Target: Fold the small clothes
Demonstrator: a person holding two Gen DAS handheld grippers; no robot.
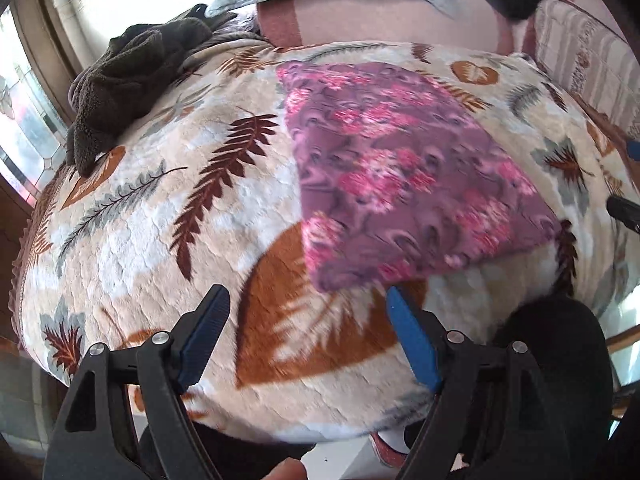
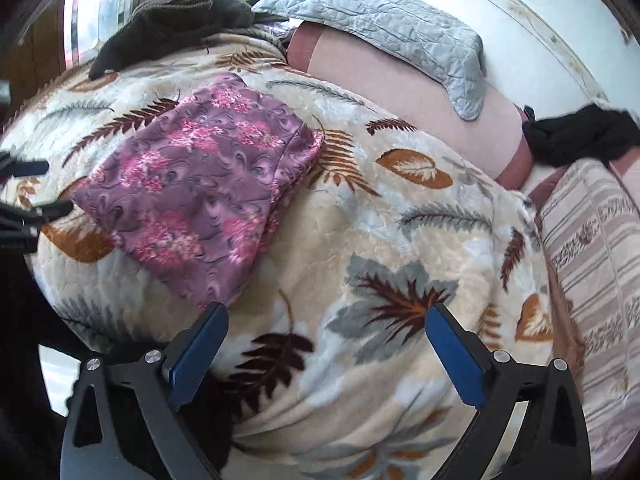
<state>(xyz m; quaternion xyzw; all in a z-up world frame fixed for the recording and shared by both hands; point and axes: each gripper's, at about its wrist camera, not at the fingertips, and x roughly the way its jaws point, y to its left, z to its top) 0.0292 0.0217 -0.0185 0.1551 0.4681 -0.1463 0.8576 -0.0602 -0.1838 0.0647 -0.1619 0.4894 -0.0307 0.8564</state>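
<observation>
Plainly folded, the purple floral garment (image 1: 404, 172) lies flat as a compact rectangle on the leaf-patterned fleece blanket (image 1: 160, 240) that covers the bed. In the left wrist view it fills the centre and right of the frame; in the right wrist view the purple floral garment (image 2: 200, 176) sits in the left half, its doubled edges showing along the right side.

At the bottom of the left wrist view, the left gripper (image 1: 304, 308) hangs above the blanket with its jaws released and nothing between them; its right blue pad (image 1: 412, 340) sits just below the garment's lower corner in the frame, and contact cannot be told. The right gripper (image 2: 326, 320), at the bottom of its own view, has its jaws spread wide over bare blanket (image 2: 400, 240), empty, with the garment's lower corner just above the left blue pad (image 2: 200, 352).

A dark brown fuzzy cloth (image 1: 132, 80) is heaped at the upper left, a grey quilted pillow (image 2: 384, 28) lies along the top, and a black cloth (image 2: 580, 136) rests at the right edge.
</observation>
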